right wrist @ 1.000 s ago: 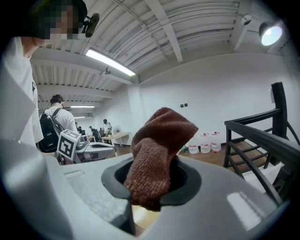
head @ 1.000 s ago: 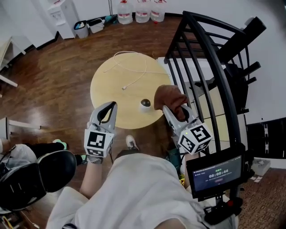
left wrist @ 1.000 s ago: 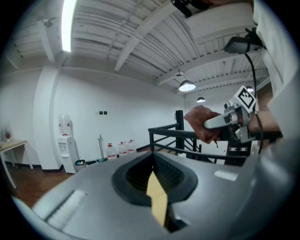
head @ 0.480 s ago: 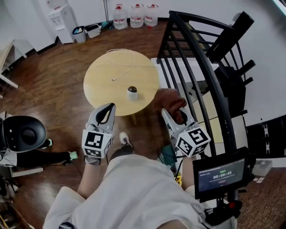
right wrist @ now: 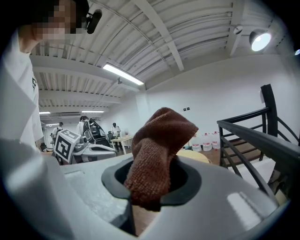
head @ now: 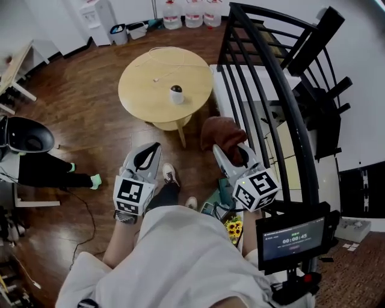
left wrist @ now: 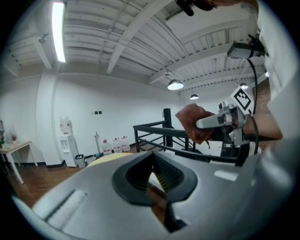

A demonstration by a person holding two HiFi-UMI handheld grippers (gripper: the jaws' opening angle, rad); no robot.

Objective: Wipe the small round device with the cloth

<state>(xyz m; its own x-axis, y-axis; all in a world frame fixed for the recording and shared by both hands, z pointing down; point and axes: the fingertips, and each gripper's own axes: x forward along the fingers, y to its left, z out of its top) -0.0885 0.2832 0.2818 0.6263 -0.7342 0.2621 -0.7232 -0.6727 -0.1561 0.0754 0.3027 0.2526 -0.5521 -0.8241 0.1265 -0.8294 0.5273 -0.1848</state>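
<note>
One small round device (head: 176,91): stands upright near the middle of one round table (head: 141,99), dark top up, too round to show a long axis. One cloth (head: 221,130): bunched, clamped in the right gripper (head: 231,151), well apart from the table. Left gripper (head: 148,151): jaws together, empty. Three water bottles (head: 194,15) by the wall. Device in head view only; cloth's pinch in right gripper view.

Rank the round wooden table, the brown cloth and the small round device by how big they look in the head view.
1. round wooden table, clearly the largest
2. brown cloth, though it sits nearer the camera, which enlarges it
3. small round device, by far the smallest
</note>
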